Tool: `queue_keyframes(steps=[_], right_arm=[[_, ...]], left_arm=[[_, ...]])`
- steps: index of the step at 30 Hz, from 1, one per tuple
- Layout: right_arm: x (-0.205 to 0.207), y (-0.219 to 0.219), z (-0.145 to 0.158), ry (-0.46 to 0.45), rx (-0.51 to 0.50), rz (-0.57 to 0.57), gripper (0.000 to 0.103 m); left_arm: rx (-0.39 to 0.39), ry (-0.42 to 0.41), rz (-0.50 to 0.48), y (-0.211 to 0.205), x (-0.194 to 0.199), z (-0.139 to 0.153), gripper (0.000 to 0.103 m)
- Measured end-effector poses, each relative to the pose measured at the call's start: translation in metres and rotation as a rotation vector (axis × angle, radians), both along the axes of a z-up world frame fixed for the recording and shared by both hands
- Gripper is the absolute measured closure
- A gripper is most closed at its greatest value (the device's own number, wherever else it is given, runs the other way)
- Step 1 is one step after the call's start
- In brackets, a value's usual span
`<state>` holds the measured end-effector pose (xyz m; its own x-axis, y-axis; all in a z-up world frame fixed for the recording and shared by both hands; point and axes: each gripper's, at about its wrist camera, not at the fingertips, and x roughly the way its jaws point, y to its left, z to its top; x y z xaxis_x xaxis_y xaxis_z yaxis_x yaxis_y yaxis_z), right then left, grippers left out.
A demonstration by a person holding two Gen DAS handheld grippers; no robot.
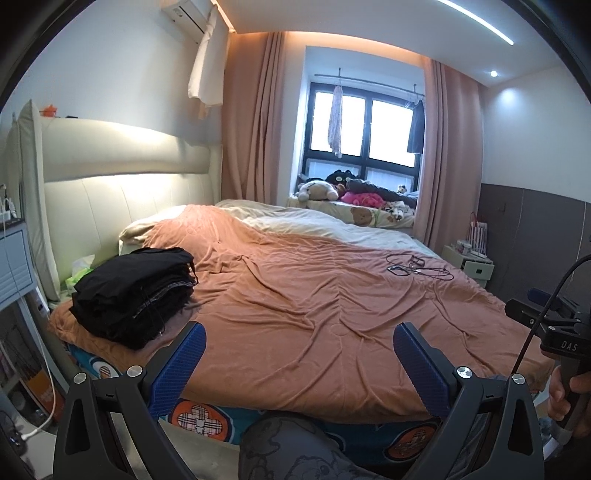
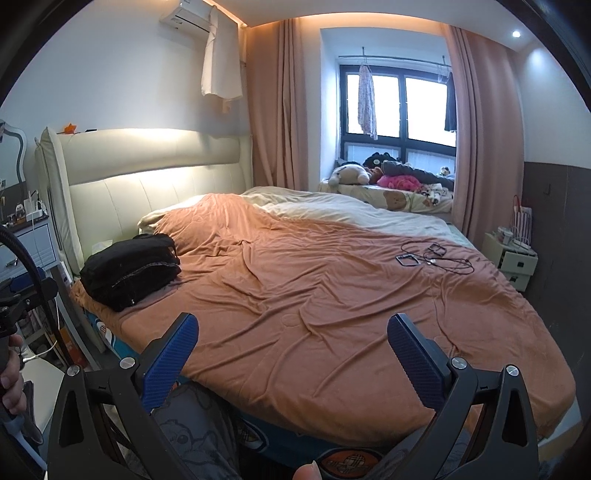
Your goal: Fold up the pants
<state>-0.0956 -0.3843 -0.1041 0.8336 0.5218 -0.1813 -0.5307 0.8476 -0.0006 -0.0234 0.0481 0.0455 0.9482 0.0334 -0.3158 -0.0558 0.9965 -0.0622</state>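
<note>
Left claw point(image 1: 299, 341) low in the left wrist view, blue pads point(image 1: 419, 363) spread wide apart, nothing between them, held above the near edge of the bed point(image 1: 295, 295). Right claw point(image 2: 293, 332) likewise low in the right wrist view, blue pads point(image 2: 171, 356) wide apart and empty, over the same near edge.

Black pants point(image 1: 135, 293), folded into a thick stack, lying at middle left of the left wrist view on the orange cover point(image 1: 314, 314), near the cream headboard point(image 1: 122, 173); same stack point(image 2: 129, 267) at middle left of the right wrist view. Well apart from both claws, touched by neither.

Cover wrinkled across the whole bed; cream bedding point(image 2: 351, 214) showing beyond it toward the window point(image 2: 399, 110). Tangle of black cable with a small device point(image 1: 417, 267) on the cover at middle right, well apart from the pants. Pink curtains point(image 1: 255, 122) on both sides of the window; plush toys point(image 1: 321, 190) on the sill beneath it. White air conditioner point(image 2: 188, 16) at upper left, a white garment point(image 2: 221, 59) hanging below it. Small nightstand point(image 2: 511, 258) at right of the bed.

Hand point(image 1: 570, 395) gripping the other handle at the lower right edge of the left wrist view; hand point(image 2: 11, 384) on a handle at the lower left edge of the right wrist view. Grey patterned trouser leg point(image 1: 295, 450) at bottom centre, against the bed's side.
</note>
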Motion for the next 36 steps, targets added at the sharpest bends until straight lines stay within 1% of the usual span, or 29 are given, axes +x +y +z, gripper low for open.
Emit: queue_keyframes(steps=[3,8,12,20,26,36], right_arm=[[0.0,-0.004,-0.004,0.015,0.002,-0.007,0.0],[0.002,-0.008,-0.012,0.046,0.008,-0.003,0.0],[0.003,-0.012,-0.012,0.063,0.01,-0.011,0.0],[0.007,-0.014,-0.013,0.086,-0.001,-0.01,0.0],[0.009,-0.015,-0.016,0.107,0.0,-0.021,0.0],[0.005,-0.019,-0.012,0.109,0.005,-0.034,0.0]], left_arm=[[0.017,-0.009,0.017,-0.003,-0.002,-0.004,0.001],[0.008,-0.003,0.021,-0.008,-0.001,-0.017,0.001],[-0.002,0.024,0.014,-0.015,0.005,-0.028,0.001],[0.009,0.037,0.012,-0.032,0.01,-0.042,0.001],[0.022,0.068,-0.003,-0.04,0.014,-0.055,0.001],[0.017,0.071,-0.005,-0.04,0.016,-0.056,0.001]])
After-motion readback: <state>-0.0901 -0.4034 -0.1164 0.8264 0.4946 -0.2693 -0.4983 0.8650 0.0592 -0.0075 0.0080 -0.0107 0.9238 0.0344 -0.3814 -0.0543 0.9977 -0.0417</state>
